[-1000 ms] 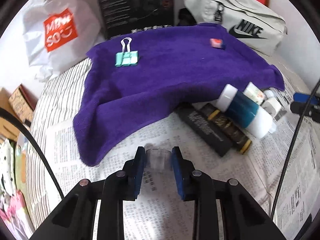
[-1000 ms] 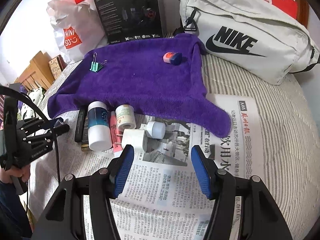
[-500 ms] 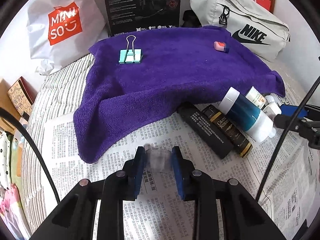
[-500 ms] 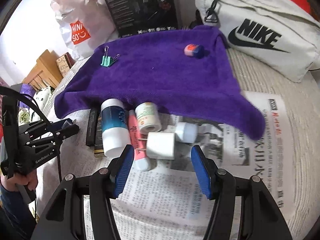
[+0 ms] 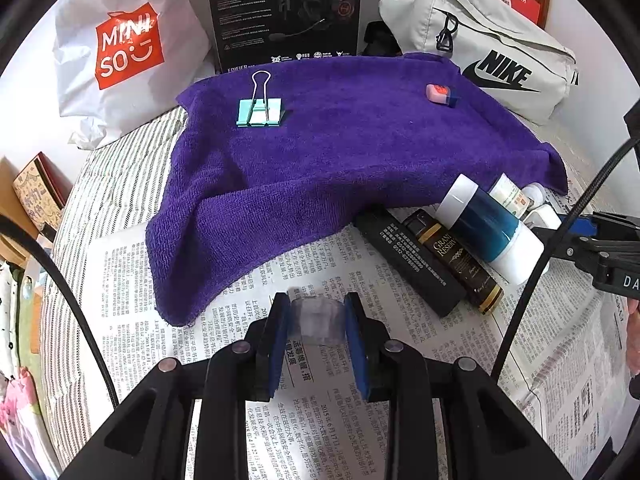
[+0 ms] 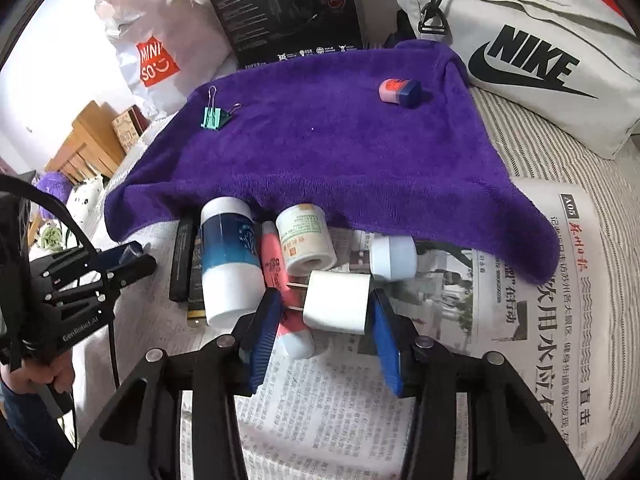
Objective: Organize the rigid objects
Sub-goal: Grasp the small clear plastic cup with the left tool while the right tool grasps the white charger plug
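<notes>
Left hand-held gripper clamps a clear plastic cap above the newspaper, parked. Right hand-held gripper closing around the white charger beside the bottles, pads not pressing; likely bound for the purple towel.

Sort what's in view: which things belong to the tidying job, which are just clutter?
Job:
- white plug adapter, between the closing right gripper fingers
- clear small piece in the left gripper
- blue-white bottle
- binder clip and eraser on the purple towel

Clutter:
- Nike bag
- Miniso bag
- black headset box
- newspaper
</notes>
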Demonstrator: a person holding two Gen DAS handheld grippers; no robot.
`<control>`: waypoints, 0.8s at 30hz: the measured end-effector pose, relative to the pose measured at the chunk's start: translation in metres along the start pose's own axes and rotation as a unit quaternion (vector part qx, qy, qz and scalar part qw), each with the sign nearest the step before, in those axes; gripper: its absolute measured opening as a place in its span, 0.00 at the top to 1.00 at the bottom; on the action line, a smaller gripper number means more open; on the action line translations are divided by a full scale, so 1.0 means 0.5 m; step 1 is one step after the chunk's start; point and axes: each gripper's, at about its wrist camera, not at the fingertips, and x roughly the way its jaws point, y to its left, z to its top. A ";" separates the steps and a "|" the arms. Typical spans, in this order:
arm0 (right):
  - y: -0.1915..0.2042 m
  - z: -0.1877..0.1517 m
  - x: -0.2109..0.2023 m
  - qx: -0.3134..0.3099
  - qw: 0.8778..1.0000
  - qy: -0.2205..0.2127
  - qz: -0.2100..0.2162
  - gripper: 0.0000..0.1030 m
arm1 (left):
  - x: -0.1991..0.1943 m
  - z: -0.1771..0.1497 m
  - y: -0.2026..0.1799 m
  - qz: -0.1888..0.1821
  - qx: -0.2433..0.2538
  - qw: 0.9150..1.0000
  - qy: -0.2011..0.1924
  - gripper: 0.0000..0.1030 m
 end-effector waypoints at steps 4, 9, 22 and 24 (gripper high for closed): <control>-0.019 -0.011 -0.019 -0.006 1.000 0.001 -0.023 0.56 | 0.000 0.001 0.001 -0.001 0.000 1.000 0.000 0.74; -0.058 -0.039 -0.044 -0.019 0.997 0.006 -0.076 0.56 | -0.001 0.000 -0.001 0.002 0.000 1.000 0.000 0.74; -0.060 -0.060 -0.039 -0.015 0.995 -0.015 -0.099 0.51 | 0.001 0.001 0.000 -0.004 0.001 1.000 0.002 0.74; -0.054 -0.060 -0.035 -0.018 0.994 -0.019 -0.106 0.51 | 0.001 0.001 0.001 -0.004 0.001 1.000 0.001 0.74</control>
